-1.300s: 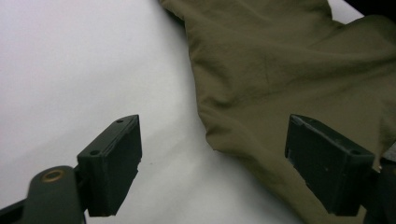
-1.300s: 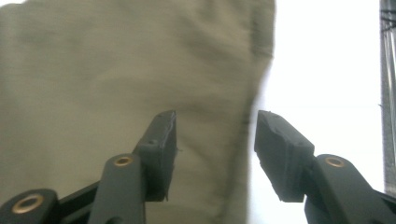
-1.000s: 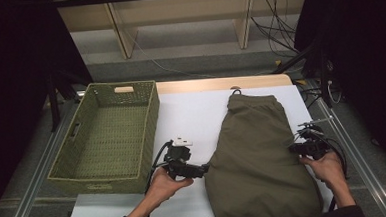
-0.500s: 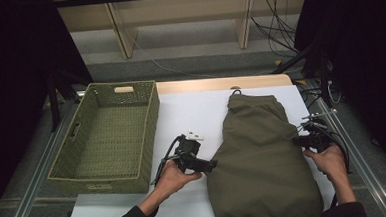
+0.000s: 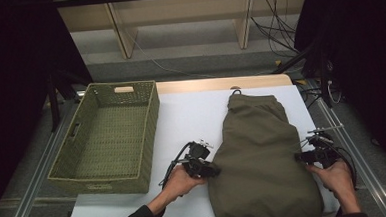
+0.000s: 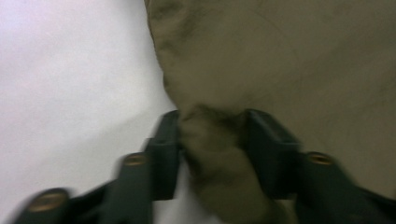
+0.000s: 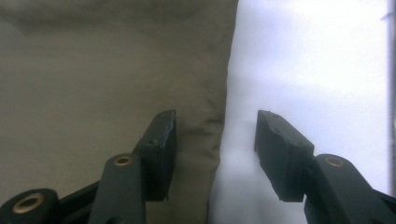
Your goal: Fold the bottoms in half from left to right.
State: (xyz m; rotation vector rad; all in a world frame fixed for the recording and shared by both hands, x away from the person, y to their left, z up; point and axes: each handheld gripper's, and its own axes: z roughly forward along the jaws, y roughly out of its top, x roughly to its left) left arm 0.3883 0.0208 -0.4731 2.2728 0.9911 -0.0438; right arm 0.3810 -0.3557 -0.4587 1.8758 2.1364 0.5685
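Left gripper (image 5: pixel 213 169) clamped on one bunched fold of the olive garment (image 5: pixel 262 160), jaws having just closed on it; fold pinched tight between both pads in the left gripper view (image 6: pixel 212 140), cloth bulging up past the tips and down between the jaws. Held at the garment's left edge, roughly midway along its length. White tabletop (image 6: pixel 70 84) off to that gripper's left, the rest of the cloth spread ahead and to its right.

Right gripper (image 5: pixel 300 157) at the opposite edge of the same garment, jaws having just opened to a middling gap. Seen in the right gripper view (image 7: pixel 215 140) straddling the cloth's edge: left jaw over the fabric (image 7: pixel 102 79), right jaw over bare tabletop (image 7: pixel 317 70), nothing pinched between the pads. Whether the left jaw touched the cloth, impossible to tell.

Counted: two grippers, one per hand; one garment, lying flat and lengthwise between them, narrow end with a small loop far ahead of both, wide end back toward the person. One green woven basket (image 5: pixel 147 136) well off to the left of the left gripper, standing on the tabletop apart from the garment. Two forearms coming in from the near edge.
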